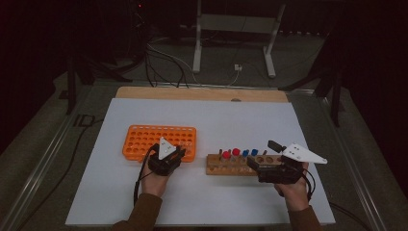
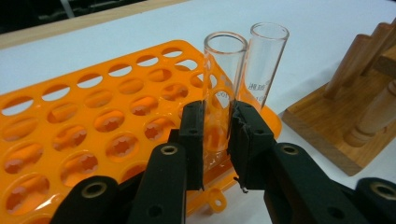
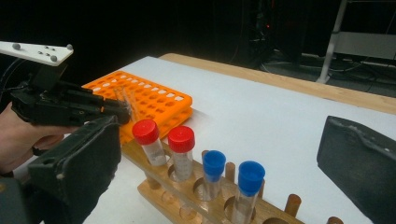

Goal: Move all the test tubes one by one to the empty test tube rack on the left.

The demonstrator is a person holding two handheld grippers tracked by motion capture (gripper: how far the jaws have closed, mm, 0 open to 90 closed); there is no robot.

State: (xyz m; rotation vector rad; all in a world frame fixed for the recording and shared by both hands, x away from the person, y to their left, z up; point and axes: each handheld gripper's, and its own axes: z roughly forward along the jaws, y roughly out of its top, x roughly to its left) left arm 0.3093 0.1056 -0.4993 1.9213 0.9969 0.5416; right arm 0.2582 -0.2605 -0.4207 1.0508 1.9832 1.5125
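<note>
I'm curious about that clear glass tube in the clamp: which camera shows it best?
The left gripper view: the clear tube stands large between the left gripper pads. The right gripper view shows it small and faint; in the high view it's too small to tell.

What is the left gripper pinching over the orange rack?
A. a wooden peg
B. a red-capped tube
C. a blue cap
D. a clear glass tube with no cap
D: the left gripper is shut on an open-topped clear glass tube at the corner of the orange rack.
</note>
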